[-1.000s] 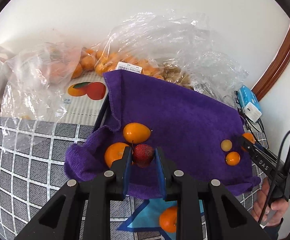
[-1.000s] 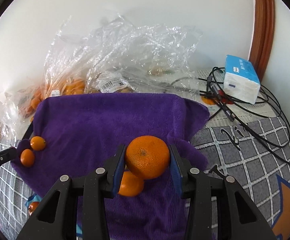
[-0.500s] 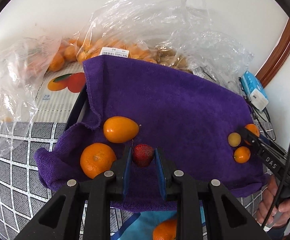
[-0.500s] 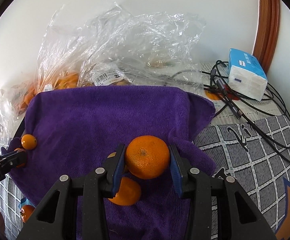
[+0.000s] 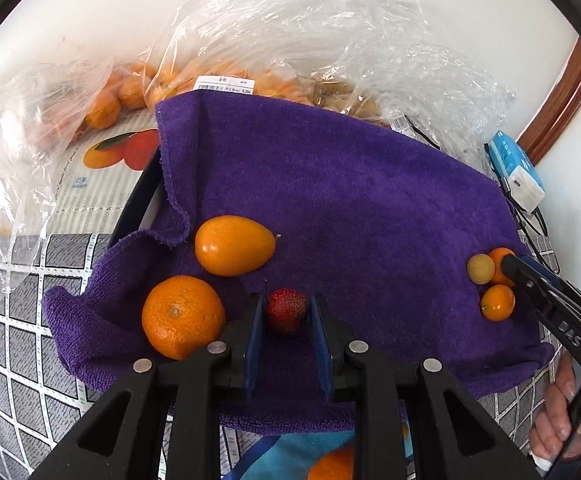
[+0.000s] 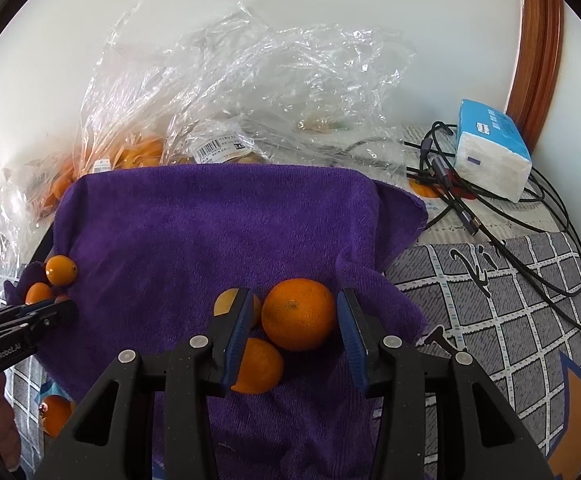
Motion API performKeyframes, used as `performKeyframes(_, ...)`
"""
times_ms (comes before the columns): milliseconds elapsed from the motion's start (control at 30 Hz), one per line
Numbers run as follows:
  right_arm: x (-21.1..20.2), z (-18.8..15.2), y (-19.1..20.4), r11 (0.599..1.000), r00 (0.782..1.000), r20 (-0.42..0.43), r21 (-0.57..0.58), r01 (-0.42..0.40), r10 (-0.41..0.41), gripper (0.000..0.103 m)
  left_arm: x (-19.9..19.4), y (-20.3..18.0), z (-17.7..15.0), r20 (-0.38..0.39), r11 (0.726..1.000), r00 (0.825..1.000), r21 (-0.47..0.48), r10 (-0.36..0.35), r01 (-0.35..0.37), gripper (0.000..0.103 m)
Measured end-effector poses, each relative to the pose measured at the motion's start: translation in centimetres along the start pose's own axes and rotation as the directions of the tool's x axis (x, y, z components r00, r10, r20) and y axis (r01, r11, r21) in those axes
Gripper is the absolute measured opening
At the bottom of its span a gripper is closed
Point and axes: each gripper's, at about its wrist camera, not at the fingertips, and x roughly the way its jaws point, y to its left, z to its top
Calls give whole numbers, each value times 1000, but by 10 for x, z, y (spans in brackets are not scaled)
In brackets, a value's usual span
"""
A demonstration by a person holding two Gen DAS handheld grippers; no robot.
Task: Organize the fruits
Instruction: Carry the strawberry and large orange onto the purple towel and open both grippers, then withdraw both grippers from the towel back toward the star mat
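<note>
A purple towel (image 5: pixel 350 184) lies spread over the table. My left gripper (image 5: pixel 286 316) has its jaws slightly parted around a small red strawberry (image 5: pixel 286 310) that rests on the towel. A round orange (image 5: pixel 182 316) and an oval orange fruit (image 5: pixel 232 244) lie just to its left. My right gripper (image 6: pixel 294 320) is open around a round orange (image 6: pixel 298 314) sitting on the towel (image 6: pixel 218 232), with gaps at both pads. Two smaller orange fruits (image 6: pixel 256 366) lie by its left finger. The right gripper also shows in the left wrist view (image 5: pixel 546 300).
Clear plastic bags of oranges (image 5: pixel 130 88) and crumpled plastic (image 6: pixel 250 80) fill the back by the wall. A blue tissue pack (image 6: pixel 490 148) and black cables (image 6: pixel 530 240) sit at the right. Another orange (image 5: pixel 330 464) lies on the checked tablecloth (image 6: pixel 510 320) in front.
Both grippers moved forward and down over the towel. The left jaws loosened off the strawberry. The right jaws opened, and the orange now rests on the towel.
</note>
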Motion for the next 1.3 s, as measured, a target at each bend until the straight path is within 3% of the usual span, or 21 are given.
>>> performKeyframes(133, -20, 0, 5, 1000, 1000, 21, -6, 9, -9, 46, -15, 5, -1, 19, 1000, 1000, -20, -15, 16, 41)
performKeyframes(300, -49, -7, 14, 999, 998, 58, 6, 32, -32, 56, -46, 8, -8, 72, 1000, 997, -5, -16, 17, 50)
performKeyframes(633, -101, -41, 36, 997, 990, 116, 12, 73, -74, 56, -110, 37, -43, 150, 998, 988, -54, 18, -10, 51)
performKeyframes(767, -116, -57, 44, 998, 992, 112, 21, 54, -56, 56, -129, 49, -65, 171, 998, 984, -51, 40, -31, 51)
performKeyframes(1300, -109, -128, 103, 996, 999, 3, -77, -47, 47, 50, -141, 95, -125, 143, 993, 989, -119, 32, -15, 51)
